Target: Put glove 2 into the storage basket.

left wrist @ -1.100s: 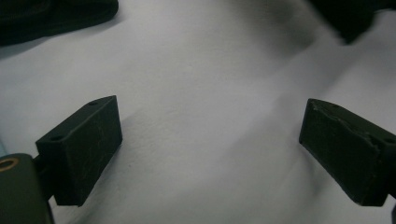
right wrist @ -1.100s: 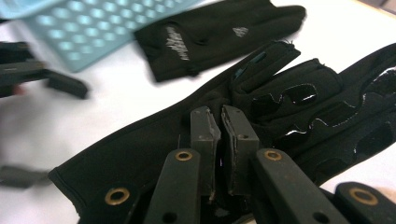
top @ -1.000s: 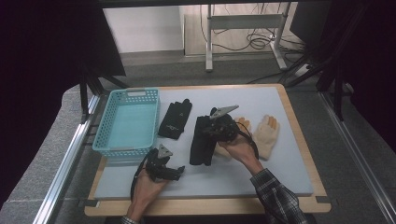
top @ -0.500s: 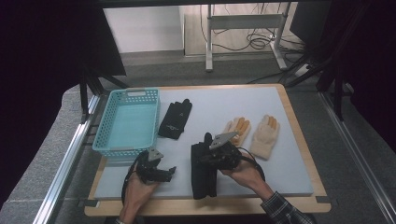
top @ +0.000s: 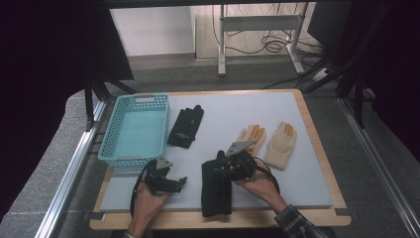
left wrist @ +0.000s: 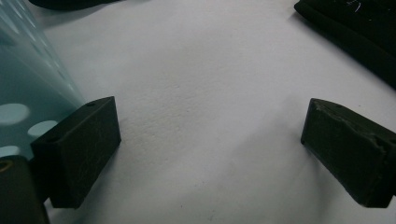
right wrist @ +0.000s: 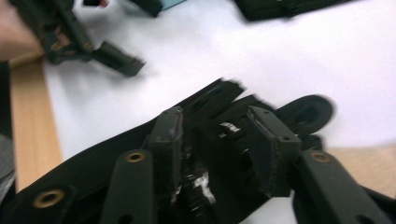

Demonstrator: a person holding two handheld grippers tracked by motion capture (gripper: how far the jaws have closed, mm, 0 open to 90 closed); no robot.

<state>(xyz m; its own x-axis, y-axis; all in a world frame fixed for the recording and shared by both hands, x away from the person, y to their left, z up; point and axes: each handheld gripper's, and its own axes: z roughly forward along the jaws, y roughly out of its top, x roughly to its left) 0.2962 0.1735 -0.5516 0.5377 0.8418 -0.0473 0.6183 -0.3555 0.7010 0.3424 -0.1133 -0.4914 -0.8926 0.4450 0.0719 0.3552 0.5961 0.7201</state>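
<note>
My right tongs (right wrist: 212, 149) are clamped on one black glove (top: 216, 191) lying at the mat's near edge. My left tongs (left wrist: 210, 149) sit spread apart over bare mat (top: 307, 168). Farther off: two cream gloves (top: 267, 141), a second black glove (top: 185, 126), one blue basket (top: 111, 153).

The long black fabric glove (top: 216, 191) is partly covered by the right gripper (top: 233, 165); its grip is blurred in the right gripper view.
</note>
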